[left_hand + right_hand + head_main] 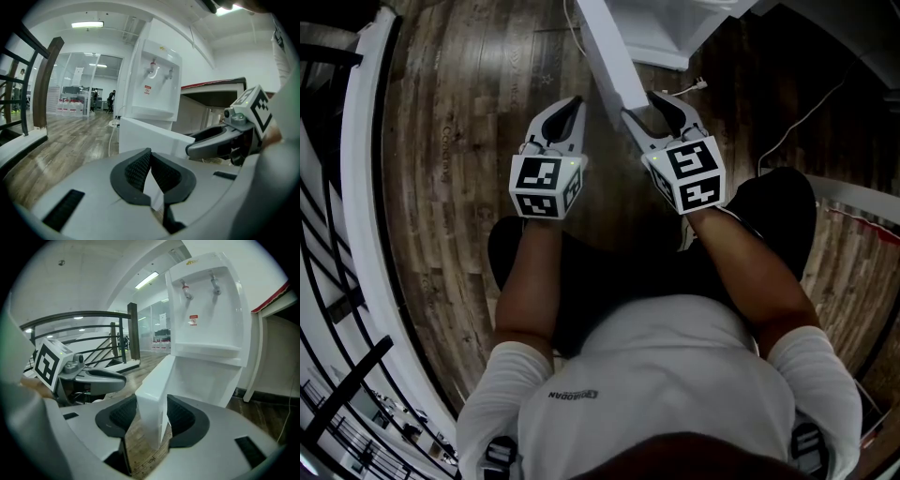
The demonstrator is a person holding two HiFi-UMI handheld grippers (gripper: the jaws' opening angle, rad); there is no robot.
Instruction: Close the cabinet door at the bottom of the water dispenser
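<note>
The white water dispenser [157, 79] stands on a wooden floor, and its bottom cabinet door [614, 56] is swung out toward me. My right gripper [645, 105] has the door's free edge [157, 380] between its two pads and is shut on it. Just left of the door, my left gripper [572, 103] is shut with nothing in it. In the left gripper view, the left gripper [151, 152] points at the door's [150, 136] face. The dispenser's taps and drip shelf [206, 301] show above the door.
A white and black railing [361, 187] curves along the left. A thin cable [802, 117] trails on the floor at the right. A table with a red edge [213, 91] stands right of the dispenser. My knees are close beneath the grippers.
</note>
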